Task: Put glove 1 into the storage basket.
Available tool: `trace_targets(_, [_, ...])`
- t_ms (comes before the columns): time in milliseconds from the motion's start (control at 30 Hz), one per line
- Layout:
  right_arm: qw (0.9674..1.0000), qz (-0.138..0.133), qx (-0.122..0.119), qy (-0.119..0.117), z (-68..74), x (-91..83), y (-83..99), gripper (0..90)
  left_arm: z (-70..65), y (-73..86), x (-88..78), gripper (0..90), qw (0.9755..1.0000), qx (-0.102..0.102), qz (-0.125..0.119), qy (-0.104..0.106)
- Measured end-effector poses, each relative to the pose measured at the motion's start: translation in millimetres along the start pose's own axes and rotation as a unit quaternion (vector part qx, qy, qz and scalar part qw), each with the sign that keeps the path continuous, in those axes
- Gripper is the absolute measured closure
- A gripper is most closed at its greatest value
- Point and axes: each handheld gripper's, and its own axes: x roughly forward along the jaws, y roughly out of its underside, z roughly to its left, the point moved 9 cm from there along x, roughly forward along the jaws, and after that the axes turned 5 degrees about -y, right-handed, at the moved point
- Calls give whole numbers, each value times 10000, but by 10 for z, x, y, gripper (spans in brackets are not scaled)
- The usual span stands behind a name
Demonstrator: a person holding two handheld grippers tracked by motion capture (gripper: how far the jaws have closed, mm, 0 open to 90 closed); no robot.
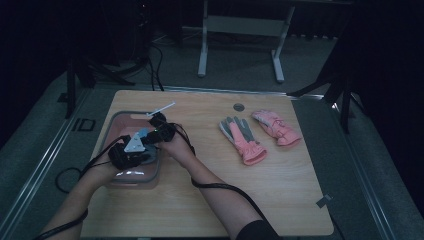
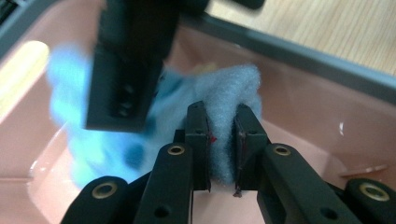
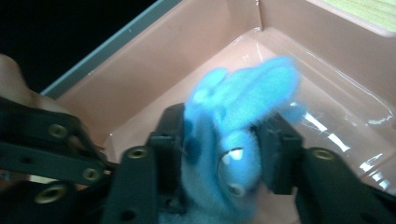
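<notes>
A fuzzy blue glove hangs inside a pink bin at the table's left. My left gripper is shut on the glove's paler, fleecy edge, with the fabric pinched between both pads. My right gripper points down into the bin, and the glove's blurred fingers stick up between its parted jaws, which do not clamp the fabric. One black jaw of the right gripper shows large and blurred in the left gripper view. In the high view both hands meet over the bin.
Two pink gloves lie on the wooden table right of centre: one with a grey palm, one all pink. A round cable hole sits near the far edge. Cables trail off the near edge.
</notes>
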Motion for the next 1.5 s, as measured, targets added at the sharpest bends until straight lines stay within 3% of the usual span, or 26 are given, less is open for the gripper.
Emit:
trace_targets(200, [9995, -315, 75, -35, -40, -163, -70, 337, -35, 78, 99, 777, 9997, -29, 172, 170])
trace_targets(267, [9993, -369, 102, -59, -40, -192, -77, 303, -46, 75, 105, 695, 9995, -66, 176, 238])
trace_targets(300, [9992, -385, 107, -64, -47, -219, -75, 282, -39, 69, 117, 695, 9995, -124, 199, 225])
trace_targets(333, [9989, -436, 124, -122, -61, -280, -61, 256, -32, 68, 114, 546, 9993, -209, 194, 258])
trace_targets(367, [9987, -468, 158, -150, -74, -308, -53, 243, -13, 70, 111, 495, 9992, -279, 204, 207])
trace_targets(433, [9983, -510, 228, -174, -105, -361, -29, 236, 39, 54, 85, 419, 9989, -446, 131, 93])
trace_targets(533, [9981, -568, 193, -142, -138, -446, 6, 212, 108, -16, 17, 277, 9960, -885, -139, 22])
trace_targets(600, [9978, -627, 171, -161, -142, -507, 27, 209, 115, -58, -34, 204, 9949, -978, -247, 35])
trace_targets(667, [9975, -673, 61, -202, -132, -565, 48, 202, 94, -99, -59, 167, 9929, -1141, -274, 182])
trace_targets(800, [9967, -752, -151, -270, -93, -680, 90, 186, 19, -210, -129, 160, 9914, -1200, -443, 282])
trace_targets(967, [9969, -662, -367, -224, -21, -821, 197, 159, -136, -407, -227, 160, 9869, -1289, -849, 471])
trace_targets(1100, [9962, -685, -509, -180, 17, -962, 298, 159, -305, -565, -276, 161, 9848, -1193, -1106, 614])
trace_targets(1267, [9951, -780, -590, -113, 14, -1136, 422, 159, -512, -749, -303, 160, 9794, -1147, -1447, 822])
trace_targets(1333, [9946, -845, -590, -140, 8, -1213, 473, 159, -620, -814, -301, 160, 9783, -1068, -1502, 949])
trace_targets(1433, [9939, -914, -604, -127, -23, -1336, 564, 159, -768, -891, -276, 160, 9745, -1056, -1599, 1168])
trace_targets(1500, [9939, -927, -590, -103, -39, -1377, 597, 160, -823, -915, -247, 158, 9740, -1027, -1624, 1200])
